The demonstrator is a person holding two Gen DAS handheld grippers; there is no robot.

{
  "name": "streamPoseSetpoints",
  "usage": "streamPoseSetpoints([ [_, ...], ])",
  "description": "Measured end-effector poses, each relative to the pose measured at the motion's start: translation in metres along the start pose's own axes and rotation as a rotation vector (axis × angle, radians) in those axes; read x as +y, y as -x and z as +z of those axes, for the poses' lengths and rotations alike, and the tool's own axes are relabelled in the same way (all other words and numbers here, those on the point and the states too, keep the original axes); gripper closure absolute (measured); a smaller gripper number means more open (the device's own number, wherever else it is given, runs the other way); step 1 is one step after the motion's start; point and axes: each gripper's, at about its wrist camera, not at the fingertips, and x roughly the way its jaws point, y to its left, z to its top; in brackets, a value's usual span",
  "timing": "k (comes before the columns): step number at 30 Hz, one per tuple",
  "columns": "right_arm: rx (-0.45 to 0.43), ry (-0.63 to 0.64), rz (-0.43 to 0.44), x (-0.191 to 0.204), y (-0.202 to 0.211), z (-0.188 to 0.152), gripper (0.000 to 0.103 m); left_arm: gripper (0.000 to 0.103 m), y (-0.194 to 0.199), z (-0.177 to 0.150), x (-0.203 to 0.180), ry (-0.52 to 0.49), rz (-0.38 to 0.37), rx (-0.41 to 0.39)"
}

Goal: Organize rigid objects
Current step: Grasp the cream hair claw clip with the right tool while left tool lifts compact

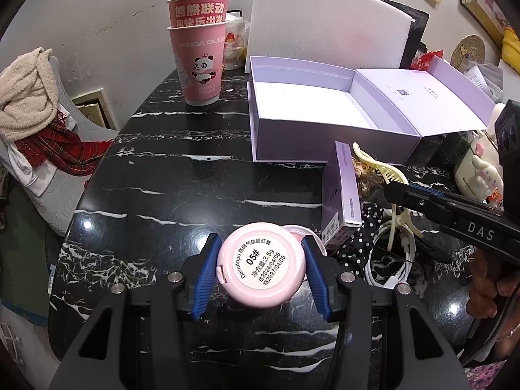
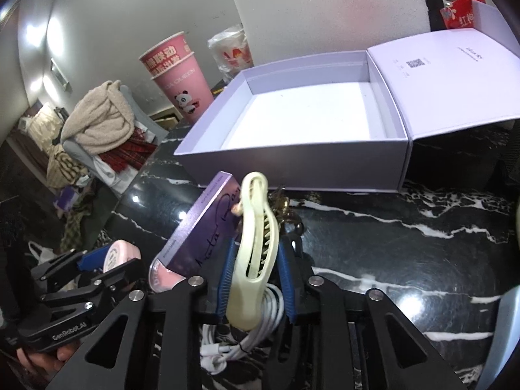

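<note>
Gripping a pink compact (image 1: 261,268) between left gripper (image 1: 260,268) pads, right gripper (image 2: 255,279) clamping a cream hair claw (image 2: 255,250).

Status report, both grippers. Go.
Left gripper shut on round pink compact case. Right gripper shut on cream plastic hair claw clip. Open lavender box ahead, path unobstructed.
</note>
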Motion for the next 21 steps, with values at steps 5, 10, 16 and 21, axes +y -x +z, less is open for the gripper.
streamPoseSetpoints([
  [5, -0.033, 0.011, -0.017, 0.001, 0.012, 0.000, 0.081, 0.053, 0.002, 0.005, -0.004, -0.009, -0.003, -0.015],
  [10, -0.055, -0.001, -0.020, -0.004, 0.024, -0.003, 0.081, 0.053, 0.008, 0.007, -0.012, -0.024, -0.019, -0.034],
  [16, -0.085, -0.005, -0.037, -0.006, 0.044, -0.008, 0.081, 0.053, 0.017, 0.009, -0.027, -0.057, -0.045, -0.056],
  [21, -0.102, -0.010, -0.054, -0.010, 0.060, -0.015, 0.081, 0.053, 0.024, 0.012, -0.042, -0.095, -0.075, -0.076],
])
